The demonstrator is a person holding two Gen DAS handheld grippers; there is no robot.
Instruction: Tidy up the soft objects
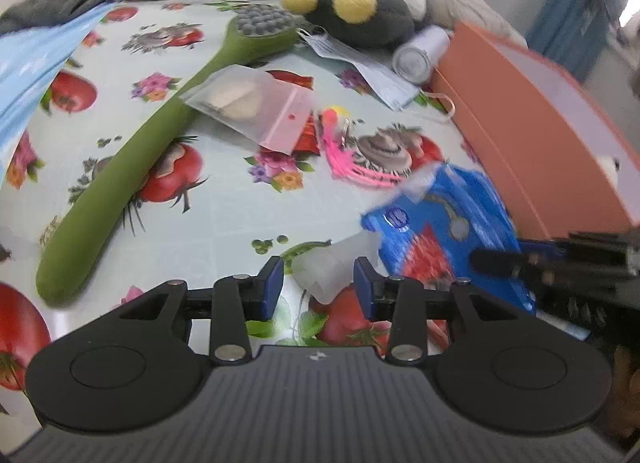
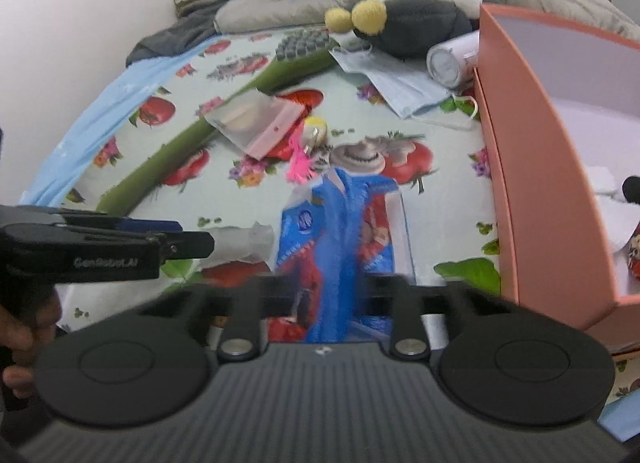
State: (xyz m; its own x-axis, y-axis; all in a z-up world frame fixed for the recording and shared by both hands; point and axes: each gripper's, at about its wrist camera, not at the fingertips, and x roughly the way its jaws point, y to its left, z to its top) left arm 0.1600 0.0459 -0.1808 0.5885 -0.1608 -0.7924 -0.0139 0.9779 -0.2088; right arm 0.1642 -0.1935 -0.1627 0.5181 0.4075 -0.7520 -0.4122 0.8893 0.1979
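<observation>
Most soft objects are left unsorted on the surface (image 1: 224,219).
A blue packet (image 2: 340,223) is clenched by the right gripper (image 2: 332,299); the left gripper (image 1: 319,287) is spread around a white wad (image 1: 328,269).

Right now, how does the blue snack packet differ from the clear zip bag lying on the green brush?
The blue snack packet is opaque, printed blue and red; the clear zip bag is see-through with pale contents. The packet sits between the right tongs near the orange box; the bag rests untouched across the green brush. Both are flat, soft pouches on the tomato-print cloth.
</observation>
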